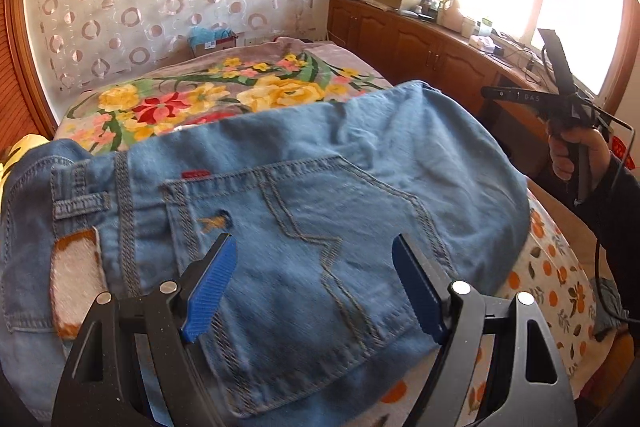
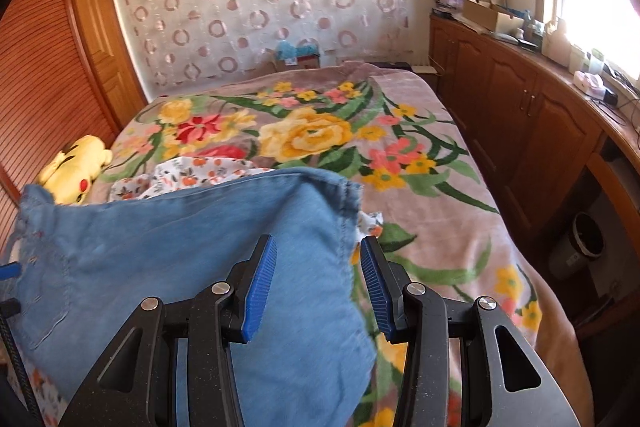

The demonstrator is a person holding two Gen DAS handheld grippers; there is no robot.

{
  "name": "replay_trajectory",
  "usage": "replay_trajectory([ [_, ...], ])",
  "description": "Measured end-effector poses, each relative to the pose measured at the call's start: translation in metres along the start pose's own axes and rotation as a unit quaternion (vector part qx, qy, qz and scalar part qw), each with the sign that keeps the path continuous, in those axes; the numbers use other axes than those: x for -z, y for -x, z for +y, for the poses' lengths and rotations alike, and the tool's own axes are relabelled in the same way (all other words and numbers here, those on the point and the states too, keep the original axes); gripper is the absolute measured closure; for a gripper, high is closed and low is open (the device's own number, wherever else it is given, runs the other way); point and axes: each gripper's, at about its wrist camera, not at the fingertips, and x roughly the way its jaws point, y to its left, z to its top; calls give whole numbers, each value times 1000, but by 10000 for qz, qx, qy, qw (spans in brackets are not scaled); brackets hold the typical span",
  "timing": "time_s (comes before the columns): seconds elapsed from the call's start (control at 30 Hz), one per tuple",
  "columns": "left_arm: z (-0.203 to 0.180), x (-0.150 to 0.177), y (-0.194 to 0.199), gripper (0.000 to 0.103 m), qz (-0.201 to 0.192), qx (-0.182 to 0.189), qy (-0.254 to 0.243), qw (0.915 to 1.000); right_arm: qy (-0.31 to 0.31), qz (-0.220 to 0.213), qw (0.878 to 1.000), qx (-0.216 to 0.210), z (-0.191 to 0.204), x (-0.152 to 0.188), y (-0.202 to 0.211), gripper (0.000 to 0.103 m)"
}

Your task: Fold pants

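Both claws stand empty, left gripper (image 1: 312,275) wide, right gripper (image 2: 318,275) narrower; a one-layer pinch would skew the jeans (image 1: 280,179).

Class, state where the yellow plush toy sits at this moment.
In the right wrist view the yellow plush toy lies at the bed's left edge, beside the wooden slatted wall, just behind the jeans.

Folded jeans (image 1: 280,187) under hand-held gripper (image 1: 312,267)

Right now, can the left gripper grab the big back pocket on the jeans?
Probably yes. The left gripper hangs right over the back pocket of the jeans, jaws spread wide and empty, nothing lying between. A flat pocket may be hard to pinch, though.
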Motion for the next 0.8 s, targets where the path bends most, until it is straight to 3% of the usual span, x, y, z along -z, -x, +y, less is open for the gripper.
replay_trajectory([
  [0.4, -43, 33, 17, 24, -4, 325, -196, 9993, 149, -41, 9989, -436, 15, 71, 62, 57],
  [0.6, -65, 43, 23, 37, -48, 526, -435, 9977, 152, 125, 9986, -498, 18, 105, 76, 58],
  [0.67, -71, 45, 21, 49, -4, 651, -502, 9966, 133, 185, 9984, -520, 19, 114, 77, 57],
  [0.8, -86, 49, 8, 55, 197, 807, -707, 9940, 106, 287, 9980, -546, 18, 122, 76, 57],
])
